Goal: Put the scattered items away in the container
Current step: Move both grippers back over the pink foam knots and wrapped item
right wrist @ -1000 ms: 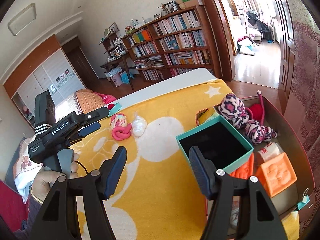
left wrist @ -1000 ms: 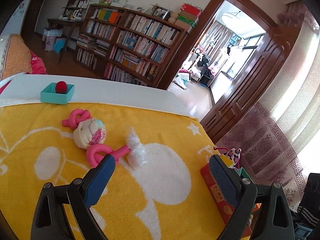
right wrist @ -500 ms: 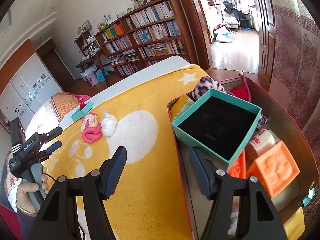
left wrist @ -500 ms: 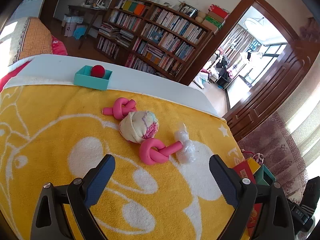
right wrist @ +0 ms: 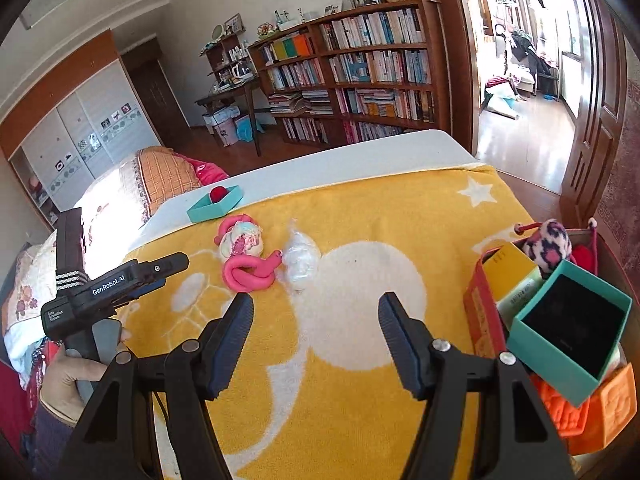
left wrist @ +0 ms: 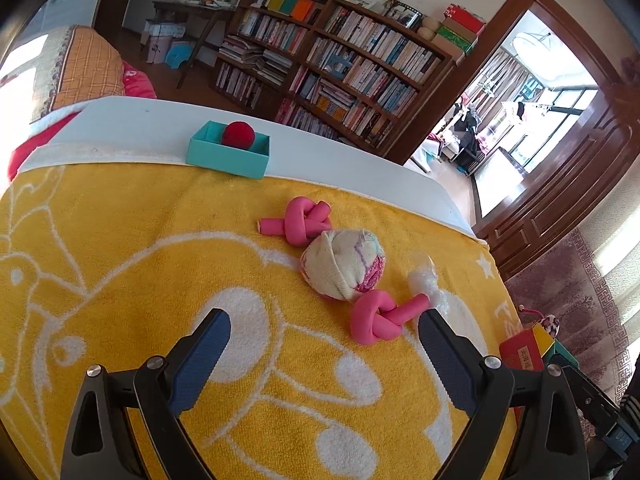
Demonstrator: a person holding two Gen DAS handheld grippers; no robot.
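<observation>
On the yellow blanket (left wrist: 120,264) lie a pink knotted foam rope (left wrist: 376,320) with a second knot (left wrist: 306,222), a rolled sock ball (left wrist: 344,266) and a clear plastic bag (right wrist: 300,260). A teal lid (left wrist: 228,154) holding a red ball (left wrist: 239,135) sits on the white edge beyond. My left gripper (left wrist: 324,344) is open and empty, just short of the near pink knot. My right gripper (right wrist: 316,324) is open and empty over the blanket. The container (right wrist: 480,304) at the right holds a teal box (right wrist: 572,328), orange blocks and a leopard plush (right wrist: 548,240).
The left gripper's body and the hand holding it show at the left of the right wrist view (right wrist: 104,292). A bookshelf (left wrist: 340,68) and an open doorway (left wrist: 532,92) lie beyond the bed. Pillows (left wrist: 80,68) are at the far left.
My left gripper has moved closer to the pink rope and sock ball. My right gripper has swung left, away from the container toward the blanket's middle.
</observation>
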